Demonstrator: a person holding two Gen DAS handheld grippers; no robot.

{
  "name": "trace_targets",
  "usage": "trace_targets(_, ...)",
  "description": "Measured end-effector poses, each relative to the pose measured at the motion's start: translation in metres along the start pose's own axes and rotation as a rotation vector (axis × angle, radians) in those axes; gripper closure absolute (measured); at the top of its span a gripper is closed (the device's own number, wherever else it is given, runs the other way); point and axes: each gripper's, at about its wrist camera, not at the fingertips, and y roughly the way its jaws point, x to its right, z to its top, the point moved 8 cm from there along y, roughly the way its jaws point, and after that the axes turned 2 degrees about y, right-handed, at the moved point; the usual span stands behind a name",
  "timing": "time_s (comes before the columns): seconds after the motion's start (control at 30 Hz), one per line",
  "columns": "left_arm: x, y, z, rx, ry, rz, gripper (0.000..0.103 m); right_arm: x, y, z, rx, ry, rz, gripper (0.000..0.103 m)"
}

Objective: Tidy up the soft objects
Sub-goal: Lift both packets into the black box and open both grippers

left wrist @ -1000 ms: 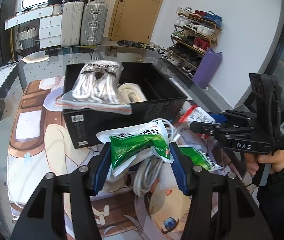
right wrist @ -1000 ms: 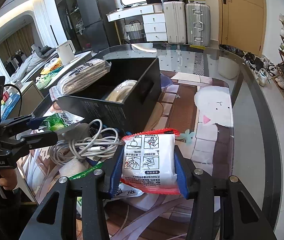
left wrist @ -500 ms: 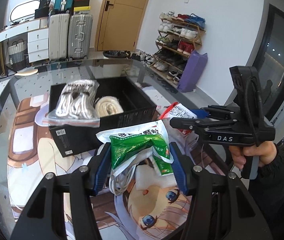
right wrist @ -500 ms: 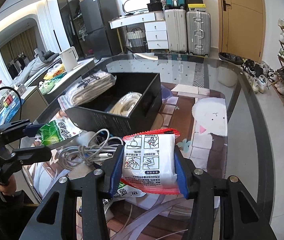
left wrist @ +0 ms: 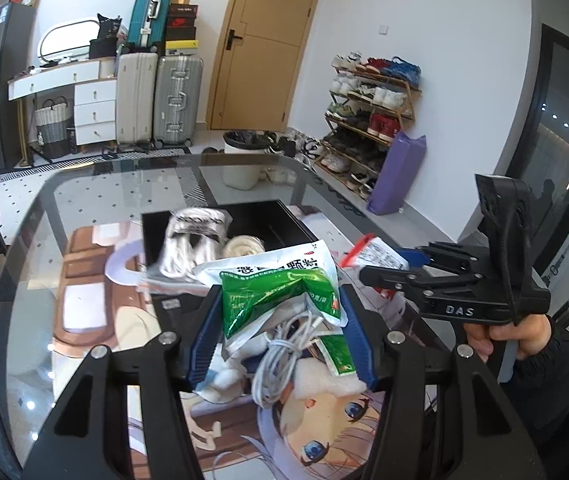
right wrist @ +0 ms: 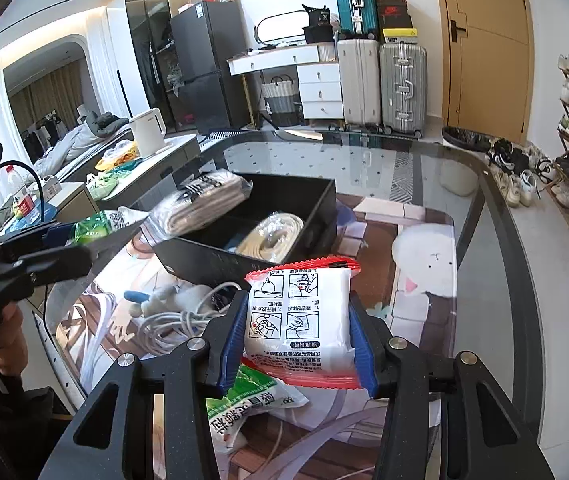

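Observation:
My left gripper (left wrist: 280, 330) is shut on a green and white pouch (left wrist: 276, 292), held up above the table. My right gripper (right wrist: 298, 340) is shut on a white packet with red edges (right wrist: 300, 320), also lifted; it shows at the right in the left wrist view (left wrist: 372, 254). A black box (right wrist: 244, 236) stands on the table beyond both, holding a cream coil (right wrist: 272, 236), with a clear bag of white cord (right wrist: 200, 204) lying across its left rim. Another green pouch (right wrist: 244, 404) lies under the right gripper.
A tangle of white cable (right wrist: 172, 320) and a white plush toy lie on the printed mat (right wrist: 412, 288) between the grippers and the box. The glass table's dark edge (right wrist: 516, 280) runs along the right. Suitcases, a shoe rack and a door stand beyond.
Both grippers have risen with their packets still held. The box and the clutter on the mat now sit lower and farther away in both views.

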Motion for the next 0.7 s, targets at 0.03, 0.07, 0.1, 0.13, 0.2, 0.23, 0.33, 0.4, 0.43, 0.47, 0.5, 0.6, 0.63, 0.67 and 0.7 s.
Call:
trace_targets(0.03, -0.002, 0.000, 0.002, 0.004, -0.001, 0.005, 0.047, -0.001, -0.002, 0.002, 0.008, -0.003, 0.001, 0.056)
trace_targets(0.07, -0.004, -0.002, 0.004, 0.011, -0.002, 0.012, 0.047, -0.003, -0.004, 0.004, 0.018, -0.006, 0.004, 0.056)
trace_targets(0.1, -0.006, -0.002, 0.005, 0.015, -0.001, 0.017, 0.047, -0.004, -0.006, 0.006, 0.024, -0.008, 0.007, 0.056)
trace_targets(0.13, -0.008, -0.003, 0.007, 0.019, 0.000, 0.024, 0.047, -0.006, -0.007, 0.008, 0.031, -0.011, 0.011, 0.056)
trace_targets(0.2, -0.014, -0.003, 0.011, 0.030, -0.003, 0.037, 0.047, -0.010, -0.009, 0.012, 0.047, -0.017, 0.017, 0.056)
trace_targets(0.23, -0.018, -0.003, 0.012, 0.032, -0.006, 0.047, 0.047, -0.012, -0.009, 0.014, 0.051, -0.018, 0.021, 0.056)
trace_targets(0.33, -0.029, 0.000, 0.017, 0.039, -0.017, 0.075, 0.047, -0.018, -0.004, 0.021, 0.061, -0.025, 0.030, 0.056)
trace_targets(0.4, -0.037, 0.005, 0.019, 0.038, -0.031, 0.081, 0.047, -0.021, 0.000, 0.026, 0.063, -0.031, 0.034, 0.056)
trace_targets(0.43, -0.039, 0.007, 0.020, 0.038, -0.032, 0.084, 0.047, -0.023, 0.003, 0.028, 0.064, -0.033, 0.039, 0.056)
trace_targets(0.47, -0.041, 0.009, 0.021, 0.039, -0.032, 0.088, 0.047, -0.024, 0.005, 0.030, 0.066, -0.036, 0.045, 0.056)
trace_targets(0.5, -0.044, 0.011, 0.022, 0.042, -0.033, 0.092, 0.047, -0.026, 0.007, 0.032, 0.066, -0.040, 0.047, 0.056)
trace_targets(0.6, -0.051, 0.018, 0.025, 0.037, -0.039, 0.101, 0.047, -0.029, 0.013, 0.037, 0.065, -0.045, 0.053, 0.056)
trace_targets(0.63, -0.053, 0.021, 0.026, 0.032, -0.040, 0.109, 0.047, -0.030, 0.015, 0.039, 0.065, -0.045, 0.055, 0.056)
trace_targets(0.67, -0.054, 0.024, 0.026, 0.029, -0.039, 0.112, 0.047, -0.031, 0.017, 0.041, 0.068, -0.045, 0.055, 0.056)
trace_targets(0.7, -0.056, 0.027, 0.026, 0.025, -0.038, 0.114, 0.047, -0.032, 0.019, 0.043, 0.072, -0.046, 0.056, 0.056)
